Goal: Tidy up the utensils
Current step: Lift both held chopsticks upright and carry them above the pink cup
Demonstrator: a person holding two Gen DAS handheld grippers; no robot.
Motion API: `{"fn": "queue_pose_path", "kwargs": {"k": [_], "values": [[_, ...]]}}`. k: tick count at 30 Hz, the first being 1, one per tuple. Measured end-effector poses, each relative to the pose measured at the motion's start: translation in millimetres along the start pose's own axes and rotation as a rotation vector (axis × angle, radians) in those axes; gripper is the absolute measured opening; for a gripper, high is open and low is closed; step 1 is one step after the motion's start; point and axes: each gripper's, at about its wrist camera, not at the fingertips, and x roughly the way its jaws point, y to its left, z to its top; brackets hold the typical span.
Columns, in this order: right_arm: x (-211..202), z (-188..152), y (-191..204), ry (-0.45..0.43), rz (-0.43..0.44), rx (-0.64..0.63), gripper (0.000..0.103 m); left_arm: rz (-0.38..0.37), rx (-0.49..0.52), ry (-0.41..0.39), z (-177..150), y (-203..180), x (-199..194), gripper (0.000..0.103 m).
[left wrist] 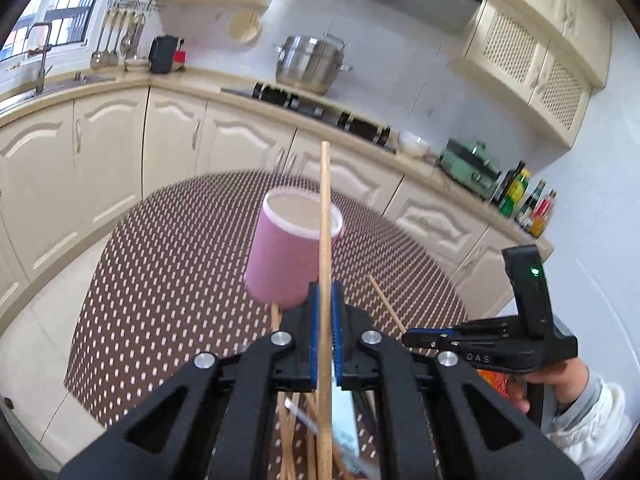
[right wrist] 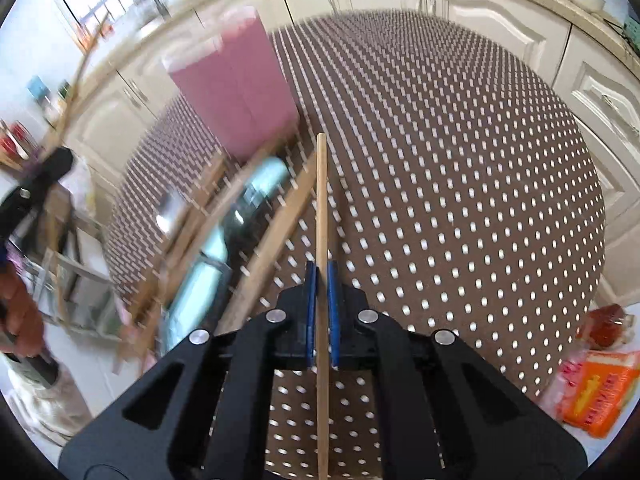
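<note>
Left gripper (left wrist: 325, 300) clamps a chopstick (left wrist: 325, 216), tip aimed at the pink cup (left wrist: 288, 248) mid-table, probably to drop in. Right gripper (right wrist: 322, 280) pinches another stick (right wrist: 321, 208); spares lie beside the cup.

A pink cup (left wrist: 286, 256) with a white rim is standing at twelve o'clock on a brown tablecloth (left wrist: 168, 280) dotted white; pale tan wooden chopsticks (left wrist: 326, 248) are showing between blue-padded black grippers, while cream cabinets (left wrist: 100, 152) are lining the background and an orange packet (right wrist: 596, 396) is glowing at four o'clock
</note>
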Motion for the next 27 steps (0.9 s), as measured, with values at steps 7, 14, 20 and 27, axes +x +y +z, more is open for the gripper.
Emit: {"fn": "queue_pose_path", "kwargs": {"k": [7,14,20,27], "values": [[-73,39,-10,-0.304,0.115,0.010,0.006,-0.012,0.043,-0.199,41,-17,2,0.006],[-113,77,10,-0.596,0.218,-0.007,0.006,-0.014,0.070,-0.407,81,-28,21,0.006],[-109,104,47,-0.763,0.254,-0.012,0.006,0.015,0.101,-0.537,104,-31,43,0.006],[-88,129,57,-0.881,0.217,0.020,0.006,0.025,0.073,-0.594,108,-14,73,0.006]]}}
